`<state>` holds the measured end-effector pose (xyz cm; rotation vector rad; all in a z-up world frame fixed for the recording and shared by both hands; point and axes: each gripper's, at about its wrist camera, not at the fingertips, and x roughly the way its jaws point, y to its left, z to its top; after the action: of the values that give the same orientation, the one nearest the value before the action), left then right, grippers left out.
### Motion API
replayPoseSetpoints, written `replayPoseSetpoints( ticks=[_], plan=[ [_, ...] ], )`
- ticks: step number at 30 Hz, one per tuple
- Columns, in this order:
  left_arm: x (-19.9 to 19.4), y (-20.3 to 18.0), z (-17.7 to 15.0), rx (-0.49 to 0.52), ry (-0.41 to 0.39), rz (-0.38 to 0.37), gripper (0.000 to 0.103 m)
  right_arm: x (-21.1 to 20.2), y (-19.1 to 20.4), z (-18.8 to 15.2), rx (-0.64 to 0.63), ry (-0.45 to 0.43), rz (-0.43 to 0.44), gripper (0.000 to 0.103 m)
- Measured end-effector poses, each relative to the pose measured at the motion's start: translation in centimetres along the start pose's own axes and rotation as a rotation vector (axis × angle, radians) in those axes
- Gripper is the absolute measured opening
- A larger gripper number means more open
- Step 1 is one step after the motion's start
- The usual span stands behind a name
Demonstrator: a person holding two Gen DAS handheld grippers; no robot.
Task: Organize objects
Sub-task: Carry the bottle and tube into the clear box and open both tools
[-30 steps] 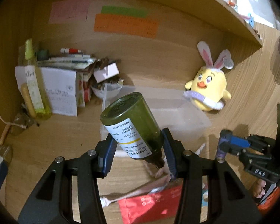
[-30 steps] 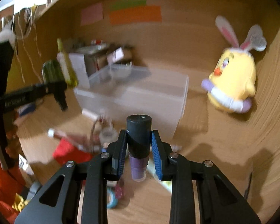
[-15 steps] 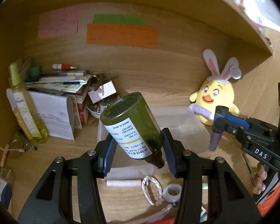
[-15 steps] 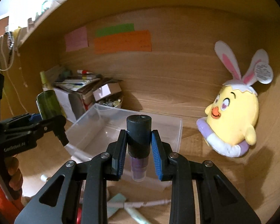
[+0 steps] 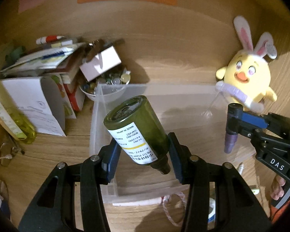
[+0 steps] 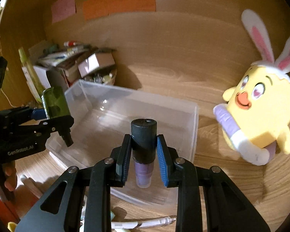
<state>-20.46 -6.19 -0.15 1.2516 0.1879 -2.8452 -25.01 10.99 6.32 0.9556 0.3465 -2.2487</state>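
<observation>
Left wrist view: my left gripper (image 5: 143,158) pinches a dark green bottle (image 5: 135,129) between its blue pads, the white label facing me and the black neck pointing down toward the camera. The bottle tilts, its flat base raised up and to the left. It hangs over a clear plastic bin (image 5: 98,123) standing on the wooden desk (image 5: 67,148). Left of the bin sit a small bowl of beads (image 5: 106,83), a stack of papers and boxes (image 5: 48,67), and a yellow spray bottle (image 5: 11,119). To the right, a yellow plush chick with rabbit ears (image 5: 247,79) leans against the back wall. My right gripper (image 5: 234,119) enters from the right, holding a small purple bottle with a black cap (image 5: 231,131) over the bin's right side. A white cord (image 5: 174,208) lies on the desk in front of the bin.

Right wrist view: my right gripper (image 6: 143,156) clamps the black cap of the purple bottle (image 6: 143,148), which stands upright, its purple body hanging below the pads, above the near part of the clear bin (image 6: 195,127). My left gripper (image 6: 56,119) comes in from the left, gripping the green bottle (image 6: 55,102) over the bin's left wall. The plush chick (image 6: 261,112) is right of the bin, apart from it. Pink, green and orange sticky notes (image 6: 118,2) are on the back wall.
</observation>
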Motion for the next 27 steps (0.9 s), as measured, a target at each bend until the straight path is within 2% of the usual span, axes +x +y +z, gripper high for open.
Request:
replayPoseSetpoints(
  ticks=[11,17,21,23,27],
  plan=[
    [2.6,-1.3,0.5,0.071,0.076,0.015,0.048,3.5,1.3,0.0,-0.077,0.091,-0.01,0.024],
    [2.7,-1.7,0.6,0.093,0.074,0.007,0.048,4.5,1.8,0.0,-0.096,0.112,-0.019,0.024],
    [2.5,-1.6,0.7,0.085,0.074,-0.013,0.052,4.6,1.8,-0.1,-0.089,0.121,-0.015,0.024],
    [2.2,-1.5,0.9,0.081,0.067,-0.023,0.055,4.4,1.9,-0.1,-0.088,0.121,-0.023,0.029],
    [0.6,-1.4,0.9,0.078,0.029,-0.03,0.067,3.3,2.0,-0.1,-0.082,0.089,-0.027,0.04]
  ],
)
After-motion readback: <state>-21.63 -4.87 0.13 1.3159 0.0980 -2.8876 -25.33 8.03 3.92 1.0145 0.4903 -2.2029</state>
